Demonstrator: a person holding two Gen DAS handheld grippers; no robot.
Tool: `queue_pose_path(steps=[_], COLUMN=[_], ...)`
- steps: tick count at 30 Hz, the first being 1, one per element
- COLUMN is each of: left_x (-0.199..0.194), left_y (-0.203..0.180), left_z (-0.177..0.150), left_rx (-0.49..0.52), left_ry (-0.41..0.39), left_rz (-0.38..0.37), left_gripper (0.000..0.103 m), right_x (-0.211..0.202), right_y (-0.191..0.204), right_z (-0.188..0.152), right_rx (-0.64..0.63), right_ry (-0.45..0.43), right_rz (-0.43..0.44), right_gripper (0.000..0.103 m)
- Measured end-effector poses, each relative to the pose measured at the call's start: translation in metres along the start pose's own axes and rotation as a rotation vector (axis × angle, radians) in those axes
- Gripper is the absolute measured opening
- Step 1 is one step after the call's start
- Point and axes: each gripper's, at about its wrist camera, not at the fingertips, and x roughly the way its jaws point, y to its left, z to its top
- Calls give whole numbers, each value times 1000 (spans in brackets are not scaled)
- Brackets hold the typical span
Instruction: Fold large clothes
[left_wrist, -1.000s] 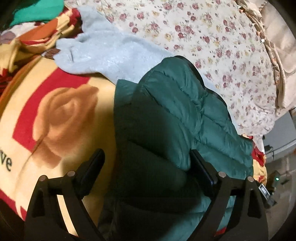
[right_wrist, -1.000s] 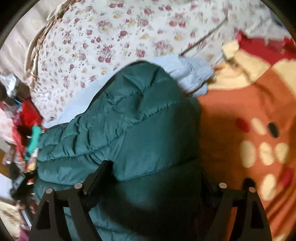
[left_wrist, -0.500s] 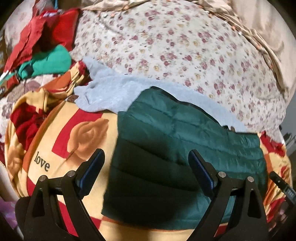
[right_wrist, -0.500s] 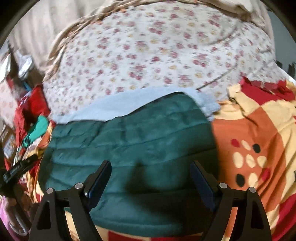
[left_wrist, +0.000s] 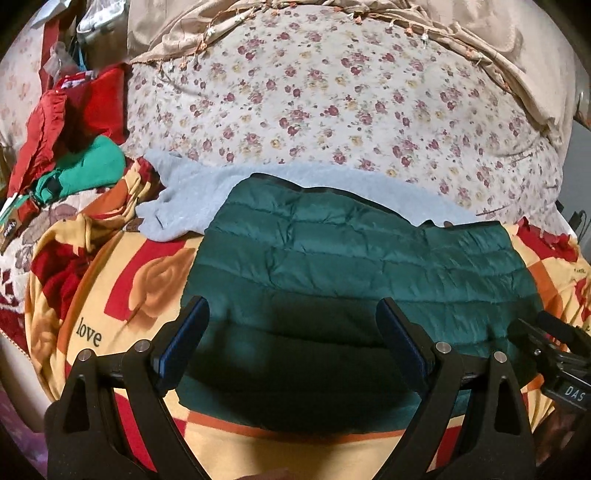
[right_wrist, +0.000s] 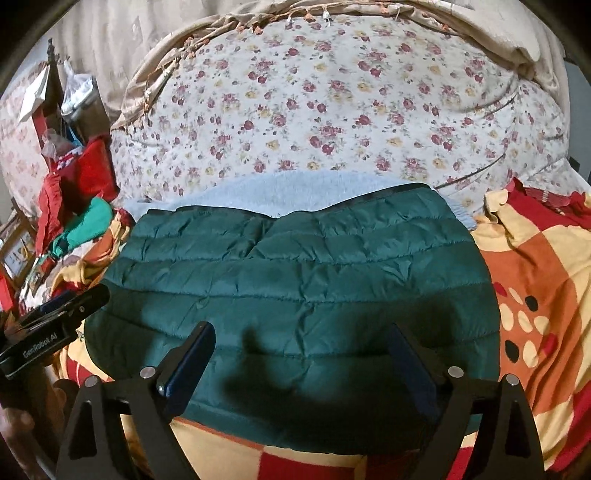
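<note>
A dark green quilted jacket (left_wrist: 332, 258) (right_wrist: 295, 266) lies folded flat in a wide rectangle on the rose-patterned blanket (left_wrist: 122, 302). Its far edge rests on a pale blue fleece garment (left_wrist: 177, 206) (right_wrist: 258, 192). My left gripper (left_wrist: 291, 310) hovers open above the jacket's near left part with nothing between its fingers. My right gripper (right_wrist: 301, 330) hangs over the near right part; its jaws are opening and nothing is between them. Each gripper shows at the edge of the other's view: the right gripper (left_wrist: 554, 354) and the left gripper (right_wrist: 55, 317).
A floral quilt (left_wrist: 332, 103) bulges behind the jacket, with a beige fringed cover (left_wrist: 498, 44) over its top. Red and bright green clothes (left_wrist: 74, 147) are piled at the far left. The blanket (right_wrist: 535, 295) runs on to the right.
Both grippers have drawn back and upward from the jacket, so more of the bed shows. The jacket, bunched up close before, now lies flat. The right jaws have widened a little.
</note>
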Motion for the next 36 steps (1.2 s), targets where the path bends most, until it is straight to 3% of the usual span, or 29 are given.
queue_pose_path(steps=[6, 36], left_x=[-5, -2], left_y=[-9, -8], left_z=[-4, -10], left_rx=[26, 11], left_ry=[-25, -14], left_rz=[27, 23], left_gripper=[92, 92], right_x=[0, 8], right_y=[6, 12], right_z=[-1, -2], right_rx=[-9, -11], right_ry=[-9, 21], right_rz=[-22, -32], right_gripper=[93, 93])
